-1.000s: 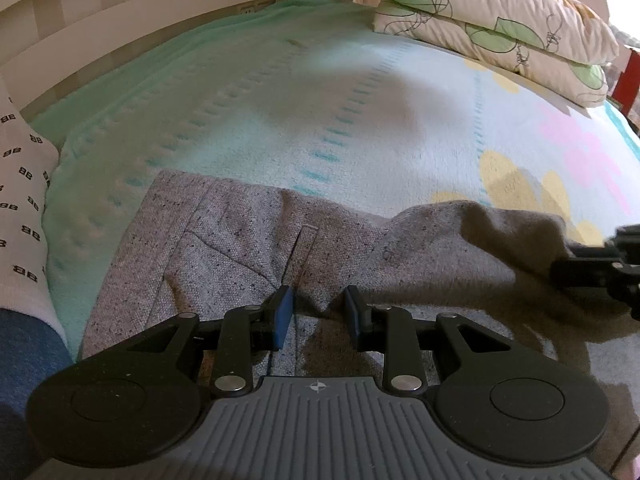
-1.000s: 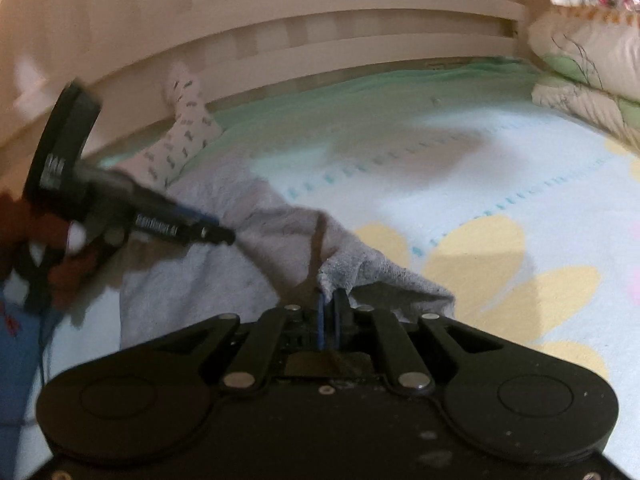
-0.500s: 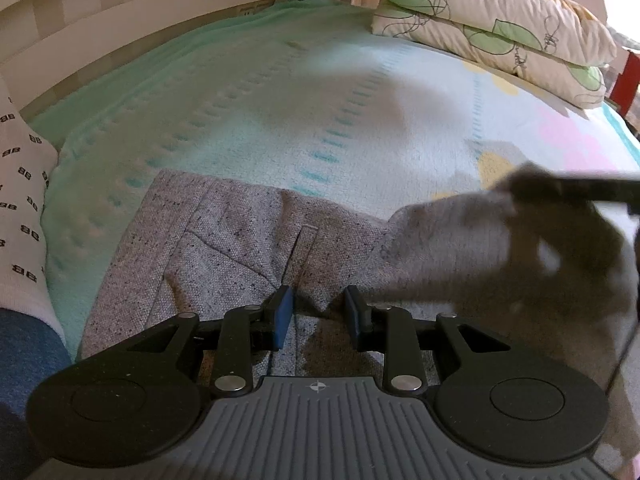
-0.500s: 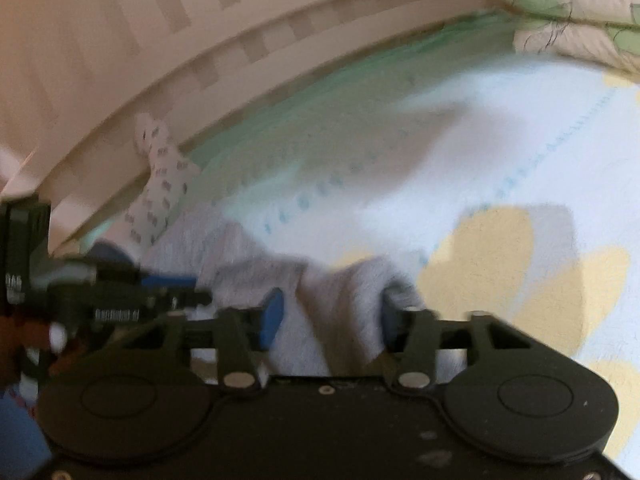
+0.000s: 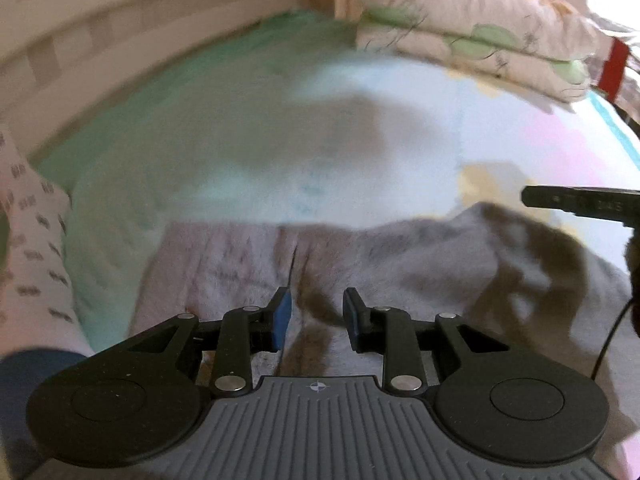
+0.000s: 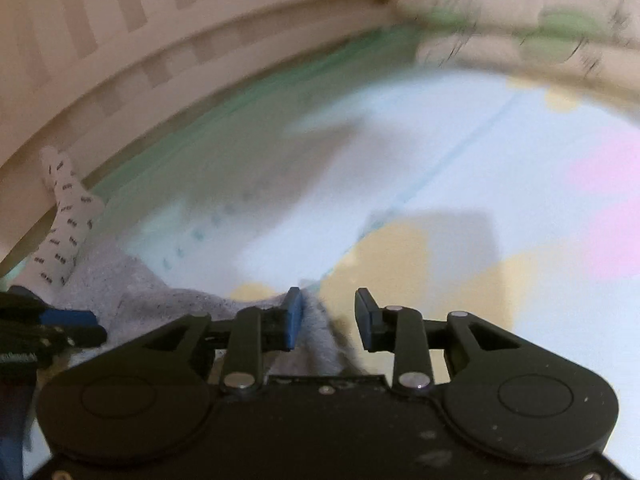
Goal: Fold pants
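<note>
Grey speckled pants (image 5: 400,260) lie spread on the bed sheet, blurred by motion. My left gripper (image 5: 316,316) hovers just above them near a seam, its jaws standing apart with only flat cloth and shadow beneath. My right gripper (image 6: 329,316) is opening; a ridge of the grey pants (image 6: 320,340) runs between its jaws beside the blue left pad, and the pads do not press on it. The right gripper's fingers (image 5: 580,204) show at the right edge of the left wrist view. The left gripper (image 6: 52,328) shows low at the left in the right wrist view.
A white patterned sock (image 6: 64,216) on a person's foot rests by the slatted bed rail (image 6: 160,60). Two leaf-print pillows (image 5: 480,40) are stacked at the far end. The green and flower-print sheet (image 5: 240,140) stretches beyond the pants.
My right gripper, shut on a fold of the pants a second ago, has spread its jaws and swung right. The left gripper has lifted a little off the cloth.
</note>
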Demonstrator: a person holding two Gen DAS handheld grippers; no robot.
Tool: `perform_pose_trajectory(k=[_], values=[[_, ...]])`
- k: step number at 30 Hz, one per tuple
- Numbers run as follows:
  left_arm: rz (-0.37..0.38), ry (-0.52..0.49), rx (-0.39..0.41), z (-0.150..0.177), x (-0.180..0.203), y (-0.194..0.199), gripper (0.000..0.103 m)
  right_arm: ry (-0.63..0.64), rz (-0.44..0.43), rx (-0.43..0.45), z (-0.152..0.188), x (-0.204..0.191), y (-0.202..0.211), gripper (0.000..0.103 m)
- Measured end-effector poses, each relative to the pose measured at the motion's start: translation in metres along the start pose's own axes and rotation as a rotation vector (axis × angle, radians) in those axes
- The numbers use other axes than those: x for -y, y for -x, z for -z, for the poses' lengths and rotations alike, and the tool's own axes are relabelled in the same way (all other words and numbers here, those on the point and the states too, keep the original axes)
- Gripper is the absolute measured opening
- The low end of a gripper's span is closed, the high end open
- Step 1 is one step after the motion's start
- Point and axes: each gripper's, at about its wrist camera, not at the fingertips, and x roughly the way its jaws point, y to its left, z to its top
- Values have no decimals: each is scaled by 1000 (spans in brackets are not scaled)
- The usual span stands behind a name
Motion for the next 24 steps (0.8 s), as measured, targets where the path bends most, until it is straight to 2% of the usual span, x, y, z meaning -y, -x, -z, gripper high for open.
perform_pose_trajectory(k=[3,5,10,11,13,15,17,20,24], values=[[77,-51,-6,5,20,16,28,-12,-12,55,13,-4,47,32],[142,-97,-36,14,39,18,28,-4,-15,55,28,-13,71,32],[234,-204,-102,42,76,16,28,47,54,-43,84,-40,111,32],[238,-222,-143,49,81,12,29,67,81,-79,99,-46,116,32],[199,-246,-217,62,84,2,28,93,129,-142,124,-52,124,32],[194,-234,-188,68,79,4,29,122,197,-216,150,-58,125,27],[185,-214,-204,65,79,5,29,125,222,-191,171,-59,136,27],[176,-215,-207,63,81,3,29,90,214,-199,164,-56,146,23],[170,-166,-185,69,80,3,29,74,213,-83,132,-50,141,22]])
